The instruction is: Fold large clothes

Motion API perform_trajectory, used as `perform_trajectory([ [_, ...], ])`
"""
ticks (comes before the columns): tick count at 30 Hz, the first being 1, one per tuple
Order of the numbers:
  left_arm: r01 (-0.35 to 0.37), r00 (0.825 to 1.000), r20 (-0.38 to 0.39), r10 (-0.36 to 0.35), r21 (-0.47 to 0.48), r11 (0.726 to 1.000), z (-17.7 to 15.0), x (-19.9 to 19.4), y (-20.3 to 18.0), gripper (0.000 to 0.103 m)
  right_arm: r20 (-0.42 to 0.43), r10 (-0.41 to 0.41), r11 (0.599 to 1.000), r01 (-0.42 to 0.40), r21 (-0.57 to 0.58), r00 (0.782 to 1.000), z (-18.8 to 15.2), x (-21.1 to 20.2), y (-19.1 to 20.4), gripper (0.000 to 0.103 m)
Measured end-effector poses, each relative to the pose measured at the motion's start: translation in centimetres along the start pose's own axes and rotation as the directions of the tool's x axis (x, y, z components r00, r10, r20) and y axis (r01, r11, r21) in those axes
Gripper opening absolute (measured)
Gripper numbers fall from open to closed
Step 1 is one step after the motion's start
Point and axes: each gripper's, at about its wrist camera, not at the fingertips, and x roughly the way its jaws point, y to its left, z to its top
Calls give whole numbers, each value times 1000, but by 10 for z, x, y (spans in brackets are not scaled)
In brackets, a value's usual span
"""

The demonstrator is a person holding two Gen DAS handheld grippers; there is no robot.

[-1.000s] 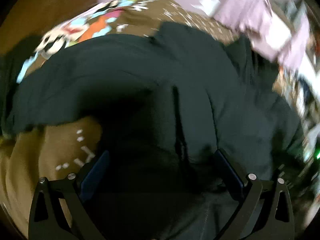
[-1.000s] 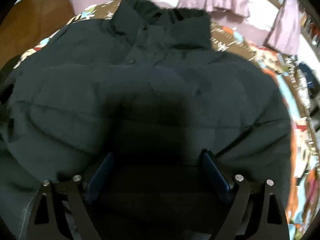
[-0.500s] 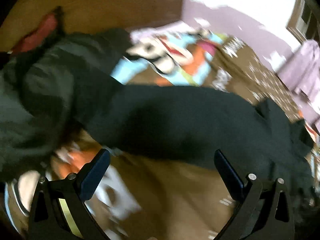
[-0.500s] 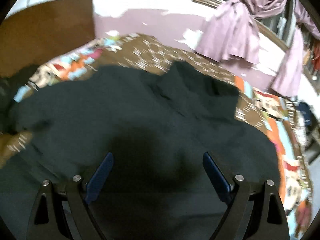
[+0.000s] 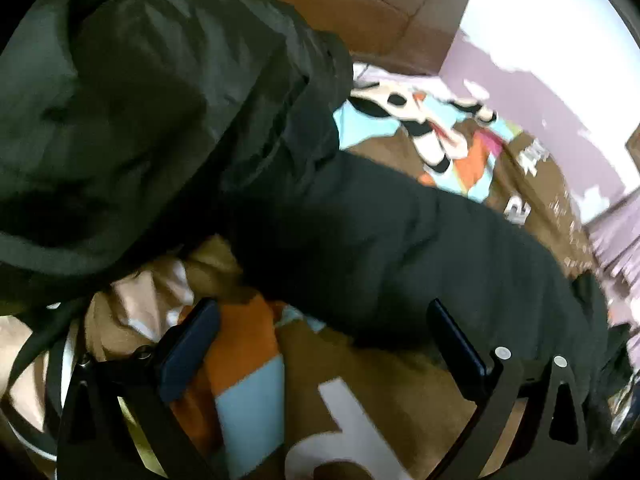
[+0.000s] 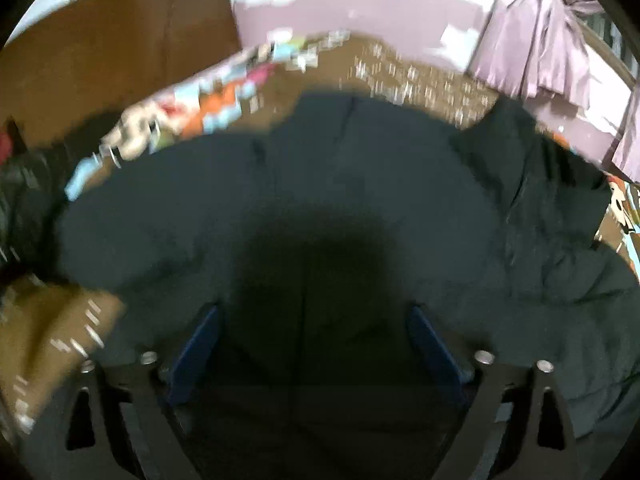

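Left gripper (image 5: 320, 340) and right gripper (image 6: 314, 340) both tilt downward, jaws spread wide, the right's just widened, gripping nothing

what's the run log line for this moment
stage: fold dark jacket on patterned bedspread | left gripper: open, empty, above bedspread | right gripper: open, just widened, above jacket

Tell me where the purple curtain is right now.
In the right wrist view, the purple curtain hangs at the upper right, beyond the black puffer jacket.
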Motion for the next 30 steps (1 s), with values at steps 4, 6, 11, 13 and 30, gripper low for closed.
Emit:
perform_trajectory([
  [4,41,999,27,-41,0,999,4,1,0,101,20,11,1000,-11,8,1000,-4,5,-4,103],
  [6,54,997,45,-55,9,998,11,5,-2,101,38,25,1000,-26,18,999,-7,7,-7,103],
  [11,-23,1000,8,23,-51,998,21,25,13,101,55,37,999,-39,31,998,-10,9,-6,103],
  [13,-94,995,-42,90,-113,989,23,35,29,100,58,39,999,-41,33,998,-10,9,-5,103],
  [30,-32,999,17,35,-142,989,28,22,46,9,67,47,998,-50,37,997,-12,9,-5,103],
])
